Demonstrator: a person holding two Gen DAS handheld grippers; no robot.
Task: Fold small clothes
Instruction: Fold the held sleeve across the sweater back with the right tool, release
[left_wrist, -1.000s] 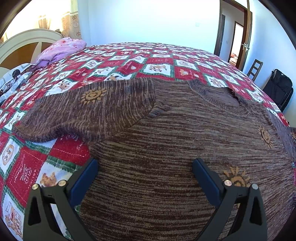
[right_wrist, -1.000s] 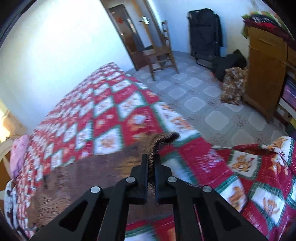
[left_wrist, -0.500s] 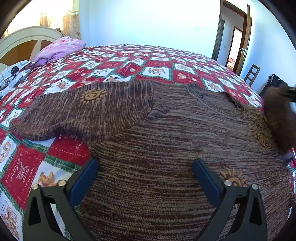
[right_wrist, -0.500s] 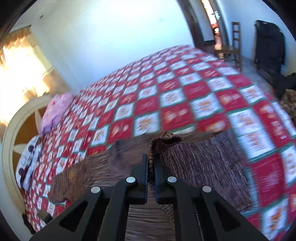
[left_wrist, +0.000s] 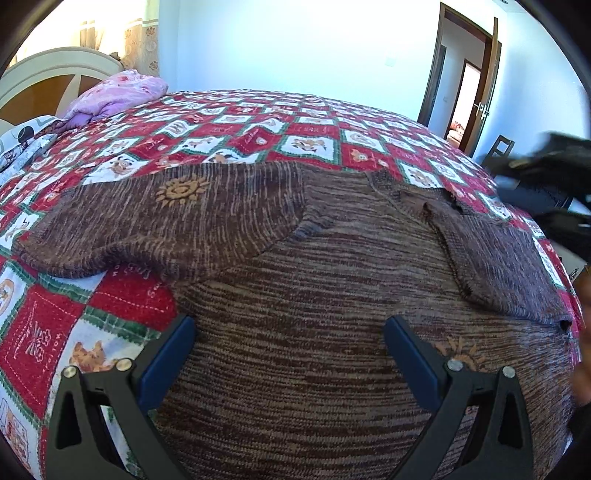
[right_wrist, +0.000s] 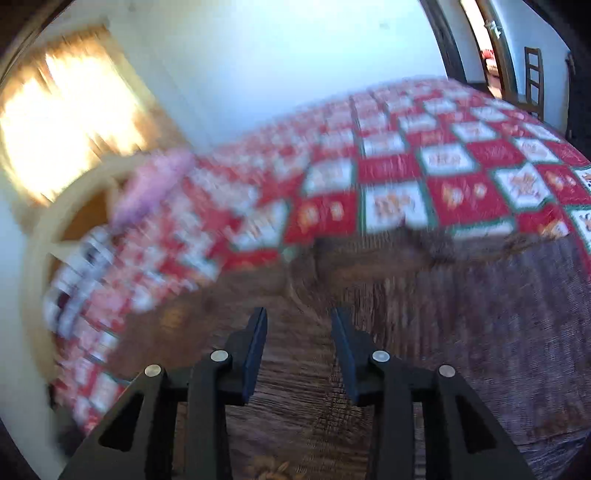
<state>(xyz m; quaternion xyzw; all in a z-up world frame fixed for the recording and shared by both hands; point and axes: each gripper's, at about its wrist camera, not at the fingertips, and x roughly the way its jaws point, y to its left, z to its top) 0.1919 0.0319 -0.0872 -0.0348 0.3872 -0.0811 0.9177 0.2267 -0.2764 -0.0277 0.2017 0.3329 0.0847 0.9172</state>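
A brown knitted sweater (left_wrist: 314, 302) with sun motifs was spread across the lower and middle part of the left wrist view, lying flat on a red, white and green patchwork quilt (left_wrist: 258, 125) that covered the bed. Its one sleeve (left_wrist: 166, 225) was stretched out toward the left edge of the frame, while the other sleeve (left_wrist: 491, 258) was laid inward over the body at the right, the cuff opening facing the lower right; this was judged to be the first fold of the garment, already set down.

The left gripper (left_wrist: 290, 354) was held low over the hem region with its jaws spread wide and nothing clamped between them, probably kept ready while the other side was folded.

In the right wrist view, much blurred, the right gripper (right_wrist: 299, 354) was seen above the sweater (right_wrist: 461, 314) with its jaws parted; they had just been opening, and no cloth was seen between them, so the folded sleeve was judged to have been let go. The same gripper showed only as a dark blur (left_wrist: 550, 162) at the right edge of the left wrist view.

A pink bundle of cloth (left_wrist: 118, 92) lay near the headboard (left_wrist: 48, 70) in the upper left. No container was visible in either view.
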